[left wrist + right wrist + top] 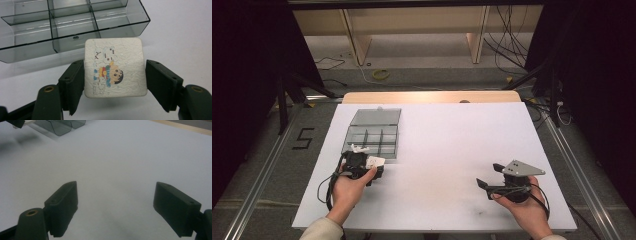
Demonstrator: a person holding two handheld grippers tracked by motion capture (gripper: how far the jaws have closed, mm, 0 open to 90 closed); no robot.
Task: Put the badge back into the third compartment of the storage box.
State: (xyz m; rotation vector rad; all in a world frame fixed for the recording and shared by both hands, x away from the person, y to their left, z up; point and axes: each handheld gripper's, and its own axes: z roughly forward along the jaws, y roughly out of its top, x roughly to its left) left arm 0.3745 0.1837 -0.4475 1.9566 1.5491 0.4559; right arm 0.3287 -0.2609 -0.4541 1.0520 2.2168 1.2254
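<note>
The left gripper [115, 75] holds a white, rounded-square eraser with a cartoon child printed on its face [115, 67]. Its two black jaws press against the eraser's two sides, and the eraser hangs clear of the white tabletop [180, 30], casting a faint shadow below. Just beyond the eraser stands a smoky clear plastic organiser box with divided compartments [75, 22]; its near wall lies directly ahead of the jaws and its lid [376, 117] is swung open flat behind it. In the high view this gripper [371, 162] sits at the box's near edge, gripped by the person's left hand [349, 187].

The right gripper [115, 205] has its jaws spread wide with nothing between them — bare white tabletop lies ahead. In the high view it [489, 175] is well apart from the box, held by the right hand [524, 207], its grey three-cornered plate on top.
</note>
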